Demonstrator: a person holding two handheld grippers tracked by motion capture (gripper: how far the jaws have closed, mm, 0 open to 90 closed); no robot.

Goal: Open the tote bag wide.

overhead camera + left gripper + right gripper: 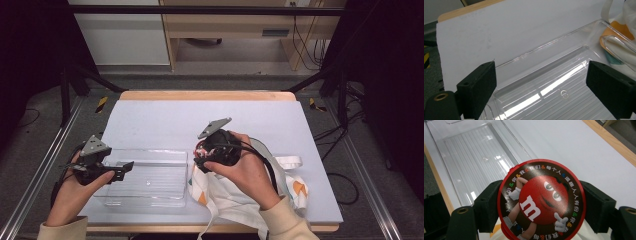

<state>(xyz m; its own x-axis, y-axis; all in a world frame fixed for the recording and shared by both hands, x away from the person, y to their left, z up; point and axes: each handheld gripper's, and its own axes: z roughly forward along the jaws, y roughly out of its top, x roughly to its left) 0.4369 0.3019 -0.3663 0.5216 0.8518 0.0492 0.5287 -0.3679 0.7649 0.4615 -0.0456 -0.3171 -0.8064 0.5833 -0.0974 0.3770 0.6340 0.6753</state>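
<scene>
A round red candy tin [541,200] with a red cartoon character on its lid sits between the jaws of my right gripper [541,207], which is shut on its sides. In the high view the right gripper [200,152] hovers at the right edge of a clear plastic tray [165,192], above a white cloth bag [225,197] with orange and teal shapes. My left gripper [127,167] stands open over the tray's left part with nothing between its jaws; in the left gripper view [541,82] the ribbed tray floor [564,105] lies under them.
A white mat [165,120] covers the wooden table [200,95]. The bag's straps [290,161] trail to the right. Black frame bars [330,75] and cables stand beyond the table's far corners.
</scene>
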